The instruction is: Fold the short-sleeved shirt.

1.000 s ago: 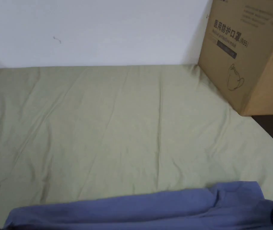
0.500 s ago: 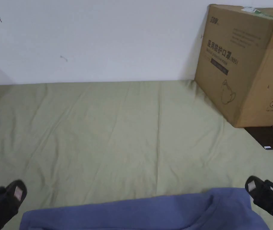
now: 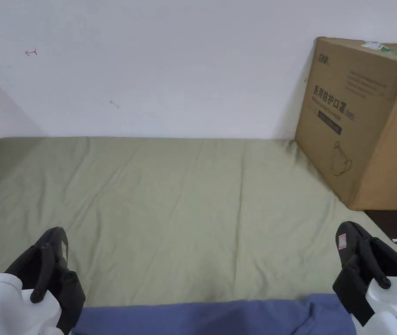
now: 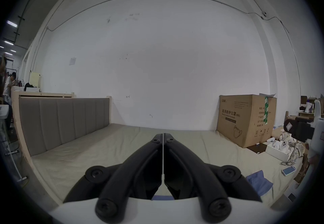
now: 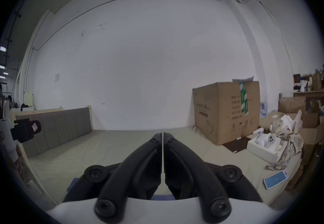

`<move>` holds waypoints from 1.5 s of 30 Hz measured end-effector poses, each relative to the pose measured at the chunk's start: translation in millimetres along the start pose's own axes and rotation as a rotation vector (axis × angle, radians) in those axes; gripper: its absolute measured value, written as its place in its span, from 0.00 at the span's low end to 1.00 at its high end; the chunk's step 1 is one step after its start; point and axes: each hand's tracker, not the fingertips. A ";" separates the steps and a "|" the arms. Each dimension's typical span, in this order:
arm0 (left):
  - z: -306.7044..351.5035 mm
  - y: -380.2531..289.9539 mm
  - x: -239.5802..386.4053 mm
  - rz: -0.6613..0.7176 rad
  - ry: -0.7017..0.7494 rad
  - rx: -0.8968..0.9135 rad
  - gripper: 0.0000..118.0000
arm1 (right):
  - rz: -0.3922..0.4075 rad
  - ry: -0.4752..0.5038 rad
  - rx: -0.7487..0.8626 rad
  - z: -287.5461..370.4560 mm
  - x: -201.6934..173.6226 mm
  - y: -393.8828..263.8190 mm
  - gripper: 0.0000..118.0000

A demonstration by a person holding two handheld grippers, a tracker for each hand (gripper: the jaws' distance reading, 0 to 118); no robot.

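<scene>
Olive-green bedsheet (image 3: 184,209) spreads before us to a white wall. Our left gripper (image 3: 60,244) at 8 o'clock and right gripper (image 3: 343,237) at 4 o'clock both have jaws pressed together, holding nothing. We see the blue short-sleeved shirt (image 3: 219,316) at 6 o'clock, a cardboard box (image 3: 358,126) at 2 o'clock

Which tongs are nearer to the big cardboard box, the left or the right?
Right. The right tongs are just below the cardboard box; the left tongs are across the bed.

head: looks down over bed (image 3: 171,209) | gripper views: low, facing wall (image 4: 157,61) | shared: cardboard box (image 3: 358,126)
</scene>
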 end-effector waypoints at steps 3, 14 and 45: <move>-19.9 3.6 -35.7 0.093 -0.067 -0.153 0.01 | 0.007 0.013 -0.023 2.0 7.2 -1.2 0.01; -130.7 -131.1 -205.2 0.574 -0.205 -0.996 0.85 | 0.057 0.037 -0.182 -10.4 8.8 -20.6 0.01; -152.4 -147.5 -184.8 0.175 -0.254 -0.963 0.07 | 0.113 0.160 -0.395 -50.4 -30.4 -42.3 0.01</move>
